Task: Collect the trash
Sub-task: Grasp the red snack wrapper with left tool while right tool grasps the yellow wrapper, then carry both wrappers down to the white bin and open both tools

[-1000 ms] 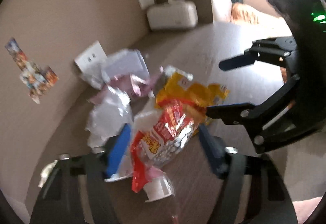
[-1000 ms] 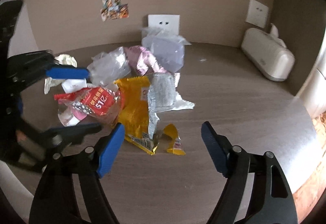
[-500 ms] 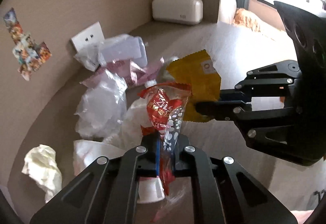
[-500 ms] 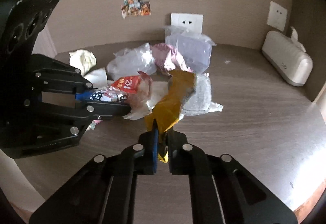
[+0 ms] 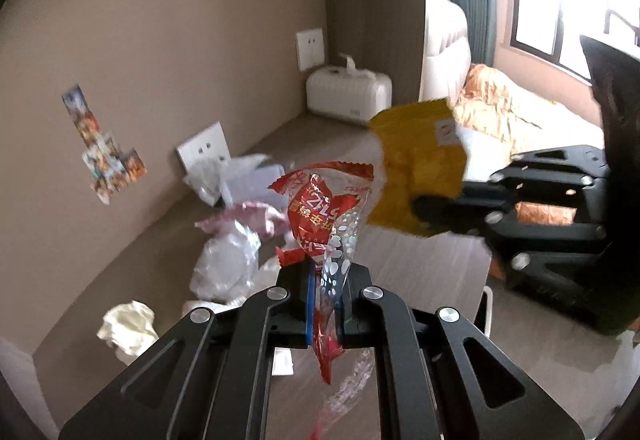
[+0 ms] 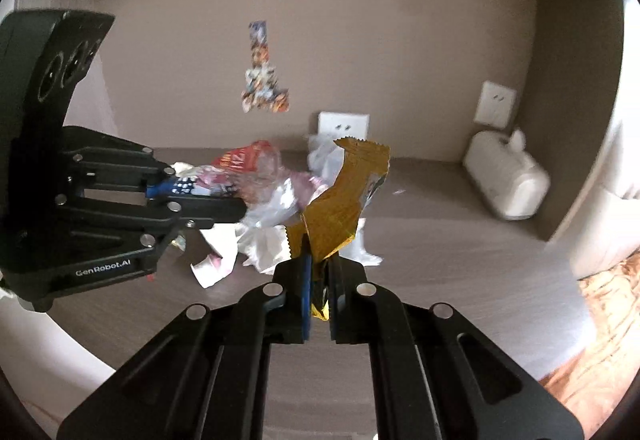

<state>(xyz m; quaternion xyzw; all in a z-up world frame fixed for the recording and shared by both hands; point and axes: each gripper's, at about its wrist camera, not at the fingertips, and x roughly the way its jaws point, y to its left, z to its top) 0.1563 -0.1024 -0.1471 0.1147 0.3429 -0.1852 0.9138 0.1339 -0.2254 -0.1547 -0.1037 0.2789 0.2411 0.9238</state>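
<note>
My left gripper (image 5: 325, 282) is shut on a red and clear snack wrapper (image 5: 324, 208) and holds it above the table. It also shows at the left of the right wrist view (image 6: 236, 210), with the red wrapper (image 6: 240, 162) in it. My right gripper (image 6: 318, 268) is shut on a yellow wrapper (image 6: 348, 196), also lifted; the left wrist view shows that gripper (image 5: 420, 206) and the yellow wrapper (image 5: 416, 176) at the right. Below lies a heap of trash: clear plastic bags (image 5: 224, 268), a pink wrapper (image 5: 256, 214) and a crumpled white tissue (image 5: 128, 330).
The brown table (image 6: 440, 240) stands against a beige wall with sockets (image 6: 343, 126) and stickers (image 6: 262, 80). A white tissue box (image 6: 506, 186) sits at the table's far right corner. A bed with an orange patterned cover (image 5: 512, 112) lies beyond the table.
Both grippers shut on their wrappers half a second ago and have since lifted them up off the heap. The heap now lies farther below.
</note>
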